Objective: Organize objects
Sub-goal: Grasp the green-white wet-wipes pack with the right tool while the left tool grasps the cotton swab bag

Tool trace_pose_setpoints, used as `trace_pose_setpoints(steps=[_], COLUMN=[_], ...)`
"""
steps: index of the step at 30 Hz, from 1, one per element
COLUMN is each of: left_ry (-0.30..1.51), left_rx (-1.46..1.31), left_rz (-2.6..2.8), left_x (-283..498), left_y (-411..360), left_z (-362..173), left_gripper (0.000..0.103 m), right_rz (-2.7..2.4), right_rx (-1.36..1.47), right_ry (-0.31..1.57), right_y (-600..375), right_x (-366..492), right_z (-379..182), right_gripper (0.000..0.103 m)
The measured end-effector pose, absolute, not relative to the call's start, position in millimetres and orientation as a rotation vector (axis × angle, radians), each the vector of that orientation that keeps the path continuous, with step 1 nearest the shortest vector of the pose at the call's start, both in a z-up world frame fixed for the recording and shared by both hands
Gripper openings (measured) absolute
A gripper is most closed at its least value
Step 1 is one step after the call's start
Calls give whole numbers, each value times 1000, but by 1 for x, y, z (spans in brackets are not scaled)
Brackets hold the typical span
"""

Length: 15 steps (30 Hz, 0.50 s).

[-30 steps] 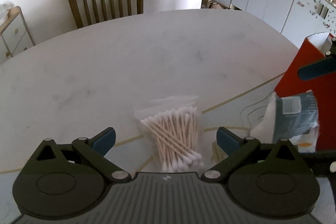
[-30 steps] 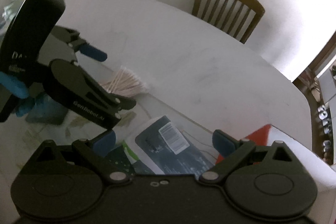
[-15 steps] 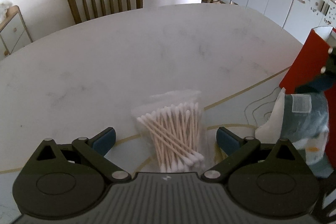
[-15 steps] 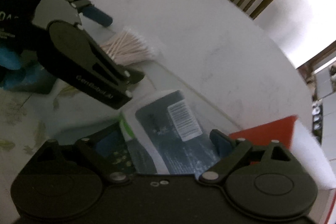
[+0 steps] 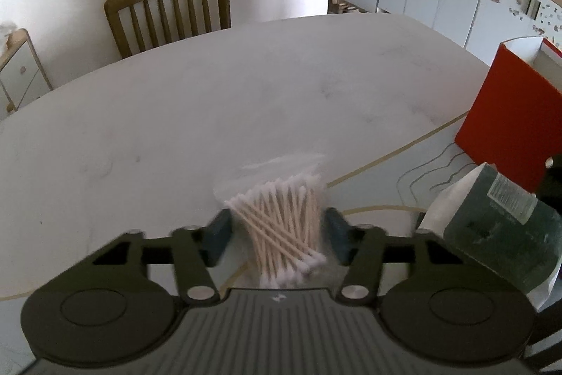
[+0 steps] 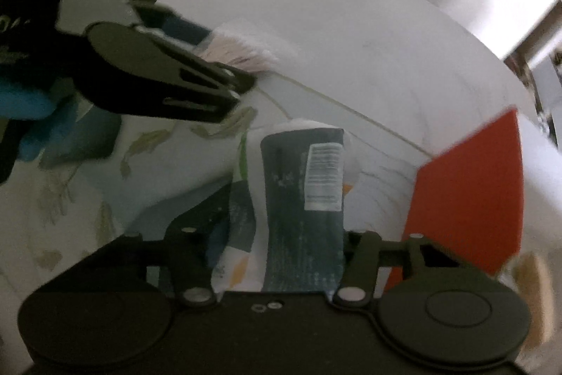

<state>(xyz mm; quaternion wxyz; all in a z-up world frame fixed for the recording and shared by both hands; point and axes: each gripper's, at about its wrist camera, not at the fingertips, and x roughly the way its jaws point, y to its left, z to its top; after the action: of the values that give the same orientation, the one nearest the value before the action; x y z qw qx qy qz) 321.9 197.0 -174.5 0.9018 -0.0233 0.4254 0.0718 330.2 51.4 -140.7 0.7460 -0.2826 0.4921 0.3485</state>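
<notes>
- The left tongs (image 5: 277, 236) are closing around a clear bag of cotton swabs (image 5: 281, 234) lying on the white tabletop (image 5: 175, 129); the bag sits between the two blue pads, but whether the pads already press it cannot be told, since the clear plastic edges blur against them; the near end of the bag is cut off behind the tongs' body.
- The right tongs (image 6: 281, 234) are closing on a dark wipes pack (image 6: 302, 199) with a white label; the pack fills the gap between the fingers and its lower end is hidden behind the tongs' body; the left finger is dark and hard to make out, the right pad is covered by the pack's edge; contact looks likely but blur leaves it unsure.
- Just right of the right tongs stands a red box (image 6: 467, 199), its top cut off in that view; its white interior shows in the left wrist view.
- Beyond the left tongs, across the tabletop, stands a wooden chair (image 5: 168, 13).
</notes>
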Motion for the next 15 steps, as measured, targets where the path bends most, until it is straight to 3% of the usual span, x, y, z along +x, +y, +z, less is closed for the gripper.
trace_pose_setpoints(steps=[2, 7, 15], left_ry=[882, 888, 908], left_rx=[-51, -73, -143], left_rz=[145, 140, 131], left_x=[320, 310, 264], left_y=[196, 196, 184], left_z=[-173, -170, -164], left_gripper=[40, 36, 36], right_rz=[740, 704, 663], right_rx=[-574, -469, -338], right_ry=[1074, 1075, 1070], right_y=[46, 31, 4], right_x=[328, 319, 292], right_z=[-138, -132, -111], right_gripper=[45, 35, 34])
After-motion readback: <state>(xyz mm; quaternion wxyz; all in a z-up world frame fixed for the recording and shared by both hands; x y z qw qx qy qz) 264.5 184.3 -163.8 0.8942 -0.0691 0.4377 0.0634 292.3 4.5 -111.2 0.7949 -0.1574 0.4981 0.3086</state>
